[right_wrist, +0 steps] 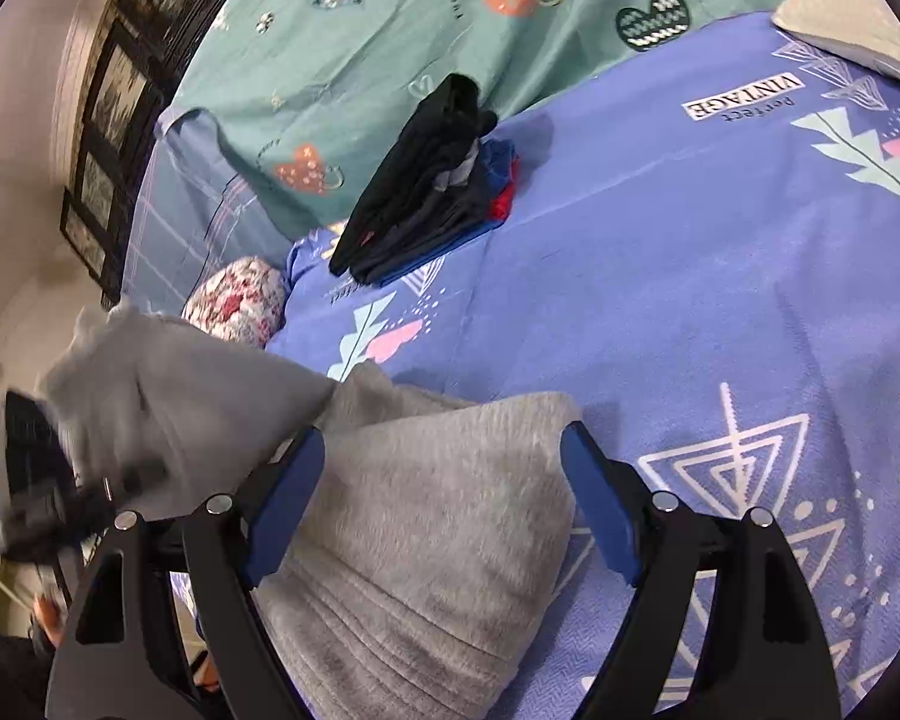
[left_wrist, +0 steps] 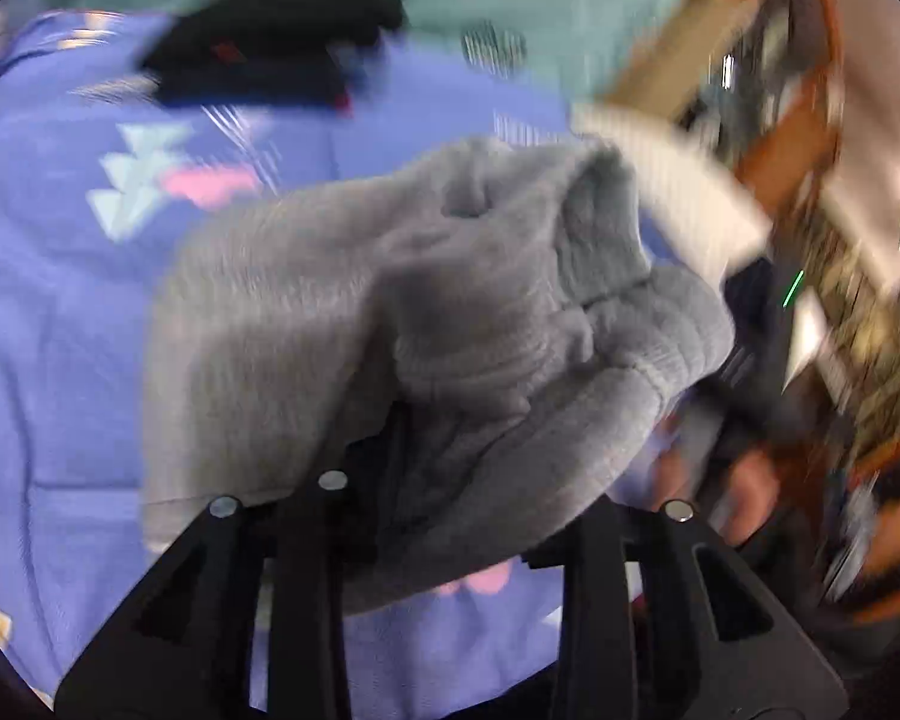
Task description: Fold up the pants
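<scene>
Two tongs work the soft, light grey pants (right_wrist: 426, 516): left tongs (left_wrist: 450, 480) clamped on bunched fleece, right tongs (right_wrist: 444, 480) apart astride it; grip the thicker hem.

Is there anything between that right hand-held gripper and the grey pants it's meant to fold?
Nothing visible. The right hand-held gripper stands open with the grey pants already lying between its blue pads. The dark clothes pile sits farther back on the bed, well clear.
</scene>
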### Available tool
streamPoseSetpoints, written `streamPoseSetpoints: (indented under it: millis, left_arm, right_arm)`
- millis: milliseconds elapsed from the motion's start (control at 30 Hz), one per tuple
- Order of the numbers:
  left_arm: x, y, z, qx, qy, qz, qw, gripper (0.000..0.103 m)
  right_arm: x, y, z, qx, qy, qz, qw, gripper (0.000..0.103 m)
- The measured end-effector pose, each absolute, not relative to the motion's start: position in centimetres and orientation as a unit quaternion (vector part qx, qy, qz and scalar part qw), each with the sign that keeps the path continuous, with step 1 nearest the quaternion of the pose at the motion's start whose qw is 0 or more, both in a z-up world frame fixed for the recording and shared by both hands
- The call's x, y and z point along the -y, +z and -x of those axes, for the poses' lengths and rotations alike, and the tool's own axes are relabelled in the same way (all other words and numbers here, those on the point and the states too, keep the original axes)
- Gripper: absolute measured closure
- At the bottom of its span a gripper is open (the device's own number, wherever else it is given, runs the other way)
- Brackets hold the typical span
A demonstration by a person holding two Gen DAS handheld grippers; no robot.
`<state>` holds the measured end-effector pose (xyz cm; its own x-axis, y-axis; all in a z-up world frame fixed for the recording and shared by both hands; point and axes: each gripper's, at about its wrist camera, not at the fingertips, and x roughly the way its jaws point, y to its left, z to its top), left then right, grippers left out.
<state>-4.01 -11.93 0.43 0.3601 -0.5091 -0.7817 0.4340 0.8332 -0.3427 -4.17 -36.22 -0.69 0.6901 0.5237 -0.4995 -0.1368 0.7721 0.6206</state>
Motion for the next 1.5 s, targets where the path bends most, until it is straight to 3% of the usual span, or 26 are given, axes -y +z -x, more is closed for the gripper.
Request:
streamPoseSetpoints:
  millis: [67, 167, 200, 267, 333, 500, 767, 867, 1033, 1167, 1267, 1500]
  left_arm:
    - [14.0, -1.1, 4.2, -0.496, -0.276, -0.033, 0.822, 0.07]
    - [13.1, 0.8, 5.3, -0.466, -0.282, -0.037, 0.838, 0.068]
    - [12.3, 1.7, 5.7, -0.457, -0.285, -0.037, 0.842, 0.067]
    - [11.8, 3.2, 6.9, -0.444, -0.289, -0.045, 0.847, 0.063]
    - [11.5, 4.8, 8.2, -0.43, -0.339, -0.022, 0.837, 0.002]
    - [10.3, 7.5, 11.1, -0.379, -0.376, -0.037, 0.845, 0.002]
    - [7.4, 1.8, 5.9, -0.451, -0.347, 0.024, 0.822, 0.002]
    - [9.0, 1.4, 7.2, -0.432, -0.367, -0.015, 0.824, 0.002]
    - [11.6, 1.6, 10.8, -0.41, -0.429, -0.073, 0.802, 0.002]
    - [12.9, 1.5, 12.4, -0.398, -0.453, -0.108, 0.79, 0.002]
    - [11.4, 1.5, 11.4, -0.41, -0.467, -0.063, 0.781, 0.002]
    - [9.3, 1.9, 9.0, -0.422, -0.46, -0.019, 0.781, 0.002]
  right_arm:
    - [36.2, -0.6, 4.1, -0.353, 0.193, -0.284, 0.87, 0.02]
    - [35.4, 0.0, 4.7, -0.37, 0.236, -0.282, 0.853, 0.018]
    - [35.3, 0.0, 4.9, -0.379, 0.262, -0.3, 0.835, 0.009]
    - [35.2, -0.2, 5.2, -0.391, 0.299, -0.344, 0.799, 0.005]
    - [35.0, 0.0, 5.2, -0.408, 0.316, -0.361, 0.777, 0.002]
    - [33.4, 1.7, 5.8, -0.422, 0.341, -0.352, 0.763, 0.002]
    - [31.0, 2.9, 5.7, -0.448, 0.293, -0.311, 0.785, 0.002]
    - [29.9, 4.3, 4.9, -0.46, 0.269, -0.274, 0.801, 0.002]
    - [29.2, 3.0, 1.8, -0.528, 0.255, -0.304, 0.751, 0.002]
    - [28.3, 1.3, 1.1, -0.579, 0.181, -0.233, 0.76, 0.003]
    - [28.5, -0.8, 2.6, -0.61, 0.171, -0.198, 0.748, 0.024]
    - [28.9, -2.1, 4.0, -0.568, 0.251, -0.246, 0.744, 0.027]
